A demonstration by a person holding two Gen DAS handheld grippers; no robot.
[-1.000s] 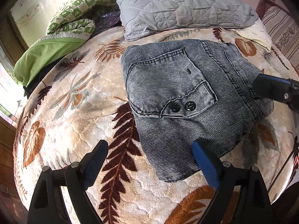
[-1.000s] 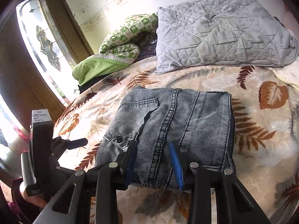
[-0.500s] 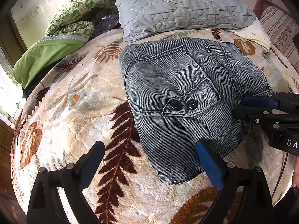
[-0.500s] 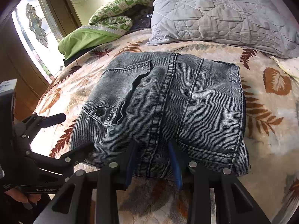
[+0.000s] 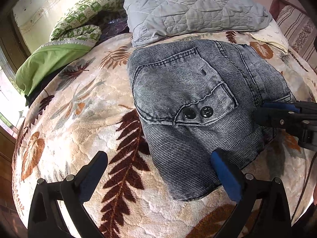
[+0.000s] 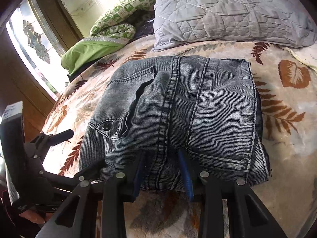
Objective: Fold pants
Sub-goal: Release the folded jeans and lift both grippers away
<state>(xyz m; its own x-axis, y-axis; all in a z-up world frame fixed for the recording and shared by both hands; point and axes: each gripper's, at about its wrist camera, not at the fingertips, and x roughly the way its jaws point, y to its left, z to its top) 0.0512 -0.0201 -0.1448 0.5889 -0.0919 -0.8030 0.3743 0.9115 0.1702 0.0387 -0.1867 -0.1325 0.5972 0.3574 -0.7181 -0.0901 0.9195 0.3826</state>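
Faded grey-blue ribbed denim pants (image 5: 198,103) with two black snap buttons (image 5: 198,112) fill the frame's centre. Beneath, a cream blanket (image 5: 83,123) printed with rust and dark-brown leaves. Upper centre, a pale grey quilted pillow (image 5: 190,8); upper left, a green-and-white checked quilt (image 5: 83,23).

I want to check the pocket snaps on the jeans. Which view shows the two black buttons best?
The left wrist view: both black buttons face the camera, side by side under the pocket flap on the folded jeans. The right wrist view shows them small and at a slant, the second half hidden in a fold.
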